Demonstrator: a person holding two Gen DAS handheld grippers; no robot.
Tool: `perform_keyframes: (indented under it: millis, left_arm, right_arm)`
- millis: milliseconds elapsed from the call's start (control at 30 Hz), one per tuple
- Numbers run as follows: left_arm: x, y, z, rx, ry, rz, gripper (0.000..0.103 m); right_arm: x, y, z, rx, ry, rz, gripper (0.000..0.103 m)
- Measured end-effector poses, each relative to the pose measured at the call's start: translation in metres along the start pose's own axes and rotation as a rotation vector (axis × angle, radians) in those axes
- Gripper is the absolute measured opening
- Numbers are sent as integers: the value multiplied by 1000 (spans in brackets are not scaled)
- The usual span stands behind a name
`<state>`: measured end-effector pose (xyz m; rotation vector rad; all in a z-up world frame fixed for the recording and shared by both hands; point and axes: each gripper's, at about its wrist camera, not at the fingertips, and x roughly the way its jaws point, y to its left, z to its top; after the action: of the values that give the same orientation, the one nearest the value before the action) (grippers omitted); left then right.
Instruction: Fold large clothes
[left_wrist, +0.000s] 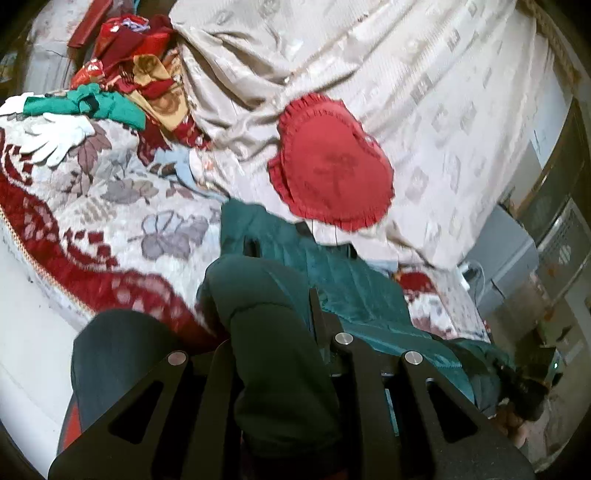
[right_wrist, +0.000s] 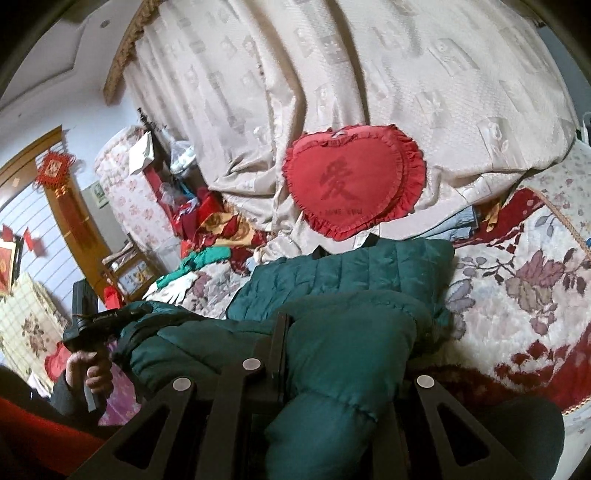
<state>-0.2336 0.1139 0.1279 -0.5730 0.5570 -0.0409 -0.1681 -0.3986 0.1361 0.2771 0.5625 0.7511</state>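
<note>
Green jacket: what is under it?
The jacket lies on the floral blanket, its far edge reaching the cream cover below the heart pillow. Anything else beneath it is covered.

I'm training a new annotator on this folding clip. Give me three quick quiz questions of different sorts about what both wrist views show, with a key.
1. True or false: the red heart-shaped frilled cushion lies on top of the dark green quilted puffer jacket.
2. Multiple choice: the white knitted glove lies on A) the floral red-and-white blanket, B) the cream patterned curtain-like cloth, C) the floor.
3. Fill in: both the left gripper and the right gripper have their jaws closed on folds of the ____.

Key: 1 false, it leans on the cream cloth behind the jacket; 2 A; 3 jacket.
</note>
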Motion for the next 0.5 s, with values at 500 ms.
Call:
perform_keyframes:
  millis: [500]
  left_arm:
    - [72,-19,66,51,-76,14,10]
  right_arm:
    - [67,-37,60,42,-12,-119,12]
